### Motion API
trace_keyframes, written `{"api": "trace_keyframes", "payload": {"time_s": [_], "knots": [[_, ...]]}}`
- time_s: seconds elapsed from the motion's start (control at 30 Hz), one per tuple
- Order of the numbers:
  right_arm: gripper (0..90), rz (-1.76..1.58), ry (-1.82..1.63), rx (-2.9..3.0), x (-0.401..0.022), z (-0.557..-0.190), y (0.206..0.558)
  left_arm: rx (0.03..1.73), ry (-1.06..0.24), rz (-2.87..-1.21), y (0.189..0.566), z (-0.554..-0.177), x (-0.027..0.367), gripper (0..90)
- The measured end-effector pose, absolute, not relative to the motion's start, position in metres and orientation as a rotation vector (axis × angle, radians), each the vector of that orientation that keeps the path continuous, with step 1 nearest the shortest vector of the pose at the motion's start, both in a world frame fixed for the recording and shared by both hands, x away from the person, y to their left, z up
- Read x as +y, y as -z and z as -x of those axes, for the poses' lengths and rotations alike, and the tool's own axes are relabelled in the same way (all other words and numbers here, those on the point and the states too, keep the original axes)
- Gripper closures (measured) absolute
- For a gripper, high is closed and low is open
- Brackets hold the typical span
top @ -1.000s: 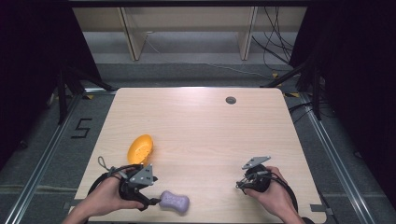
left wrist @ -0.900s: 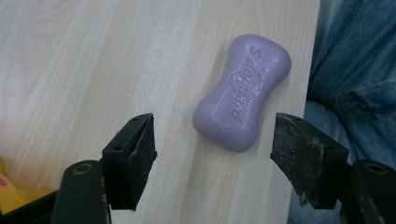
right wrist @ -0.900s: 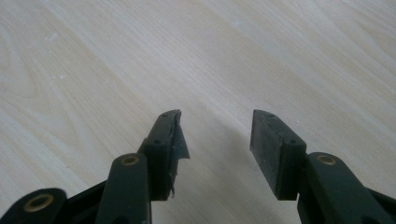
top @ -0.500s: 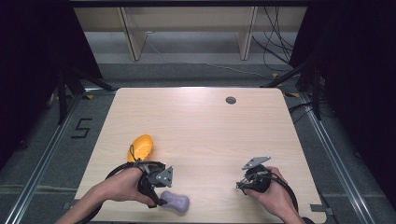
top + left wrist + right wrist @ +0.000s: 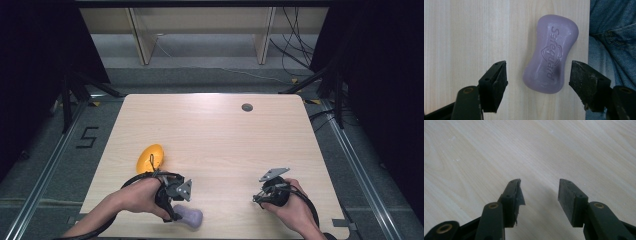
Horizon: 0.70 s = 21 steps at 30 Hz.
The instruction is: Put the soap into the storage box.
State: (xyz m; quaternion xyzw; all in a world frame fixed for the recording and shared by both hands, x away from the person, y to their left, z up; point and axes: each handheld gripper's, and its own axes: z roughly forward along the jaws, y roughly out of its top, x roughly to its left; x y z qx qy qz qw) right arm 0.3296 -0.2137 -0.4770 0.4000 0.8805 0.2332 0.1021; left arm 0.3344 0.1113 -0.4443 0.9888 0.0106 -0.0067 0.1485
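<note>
**Approach to the soap bar: left claw positioned, grip not yet made**

The step in hand appears to be the pickup of the purple soap bar. The bar lies flat on the tabletop, close to the near edge, with its embossed face up. The left claw hangs above it, jaws spread, one on each side of the bar's lower end. Neither pad touches the soap.

The right claw rests over bare tabletop, well apart from the bar, jaws spread and holding nothing. An orange object lies near the left hand and plays no part at this stage.

Next move, as judged: lower the left claw until the pads flank the bar's narrow waist, then close. The bar's smooth, rounded sides may slip, so the grip should sit square across the waist.
</note>
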Motion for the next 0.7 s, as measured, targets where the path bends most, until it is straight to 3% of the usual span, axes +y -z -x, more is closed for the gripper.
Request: {"api": "trace_keyframes", "payload": {"time_s": [0.7], "knots": [[52.7, -1.184, -0.694, 2.601, -0.214, -0.330, 0.477, -0.025, 0.075, -2.890, 0.449, -0.339, 0.094, 30.6]]}}
